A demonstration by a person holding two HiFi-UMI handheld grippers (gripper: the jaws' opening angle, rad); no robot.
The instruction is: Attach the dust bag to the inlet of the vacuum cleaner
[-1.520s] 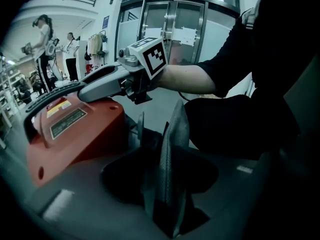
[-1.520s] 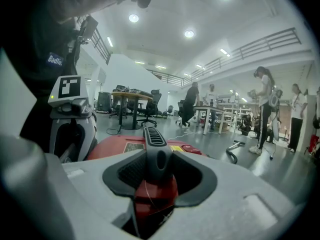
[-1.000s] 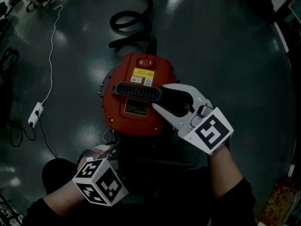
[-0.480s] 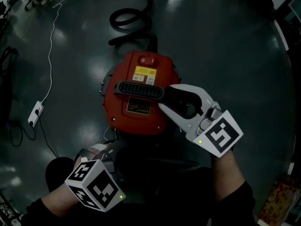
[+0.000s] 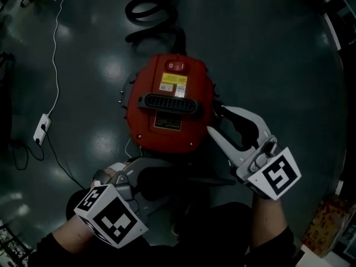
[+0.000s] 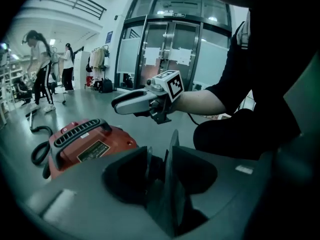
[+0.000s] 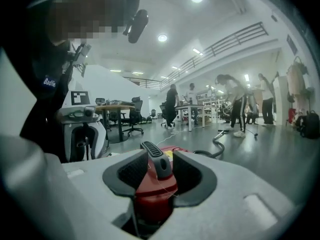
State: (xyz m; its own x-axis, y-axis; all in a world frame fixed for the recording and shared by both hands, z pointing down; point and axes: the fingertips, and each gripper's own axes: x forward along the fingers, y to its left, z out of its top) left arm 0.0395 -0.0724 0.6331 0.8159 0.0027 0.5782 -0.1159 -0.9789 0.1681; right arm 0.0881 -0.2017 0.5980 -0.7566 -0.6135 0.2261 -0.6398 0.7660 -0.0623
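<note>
Dark glossy floor (image 5: pixel 267 49). Head view: the red vacuum cleaner (image 5: pixel 194 82) stands mid-floor with its hose (image 5: pixel 150 10) behind it, and the right claw (image 5: pixel 217 119) is spread just beside its right edge. Left gripper view: the left claw (image 6: pixel 162 171) has just been closing slightly but is not pressed together. A thin dark sheet (image 6: pixel 172 194), possibly the dust bag, stands edge-on inside it. Right gripper view: the spread claw frames the vacuum's black handle (image 7: pixel 156 160) without touching it.

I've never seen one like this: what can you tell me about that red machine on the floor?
It is a round vacuum cleaner with a red plastic top, upright on the dark floor. A black slotted handle spans the top, a switch and yellow label lie beyond it, and a black hose coils away. The open right gripper is close beside its rim; contact is unclear.
</note>
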